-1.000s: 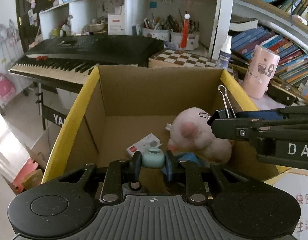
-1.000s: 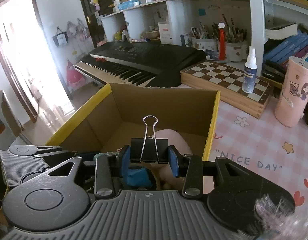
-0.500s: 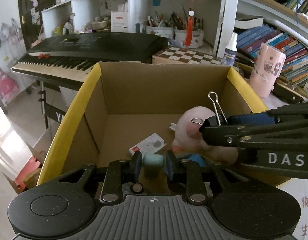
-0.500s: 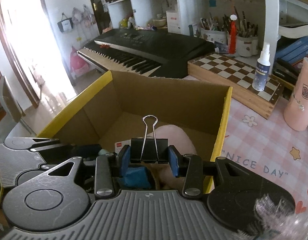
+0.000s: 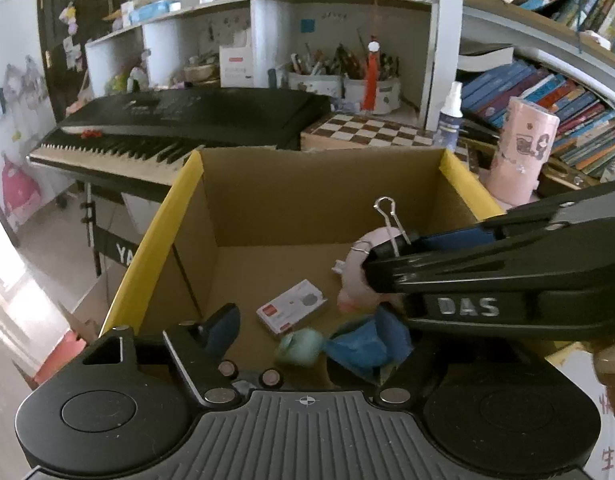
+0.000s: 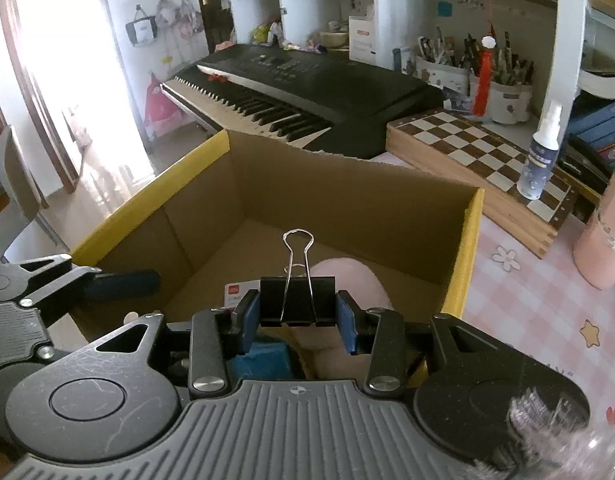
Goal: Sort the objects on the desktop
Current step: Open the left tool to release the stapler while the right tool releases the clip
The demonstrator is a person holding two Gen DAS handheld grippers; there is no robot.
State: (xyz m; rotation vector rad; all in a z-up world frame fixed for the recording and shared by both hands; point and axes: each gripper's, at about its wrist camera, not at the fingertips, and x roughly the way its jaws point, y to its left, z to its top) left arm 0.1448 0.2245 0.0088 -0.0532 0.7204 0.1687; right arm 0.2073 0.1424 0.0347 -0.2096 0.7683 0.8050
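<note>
**Desk, keyboard behind, cardboard box in front**

Over the cardboard box (image 6: 463, 248): black binder clip (image 6: 297, 300) clamped in right gripper (image 6: 297, 322). Left gripper (image 5: 307, 330) above the box too, jaws opening, mint-green object (image 5: 301, 350) blurred and loose between them. On the box floor: pink plush (image 5: 359, 276), white card (image 5: 291, 310).

box (image 6: 347, 204): matt brown cardboard | binder clip (image 6: 297, 300): black body, shiny wire handles | chessboard (image 6: 487, 148): wood | toy (image 6: 347, 280): pink plush

Both wrist views close above, sharing cardboard box (image 5: 319, 200)
</note>
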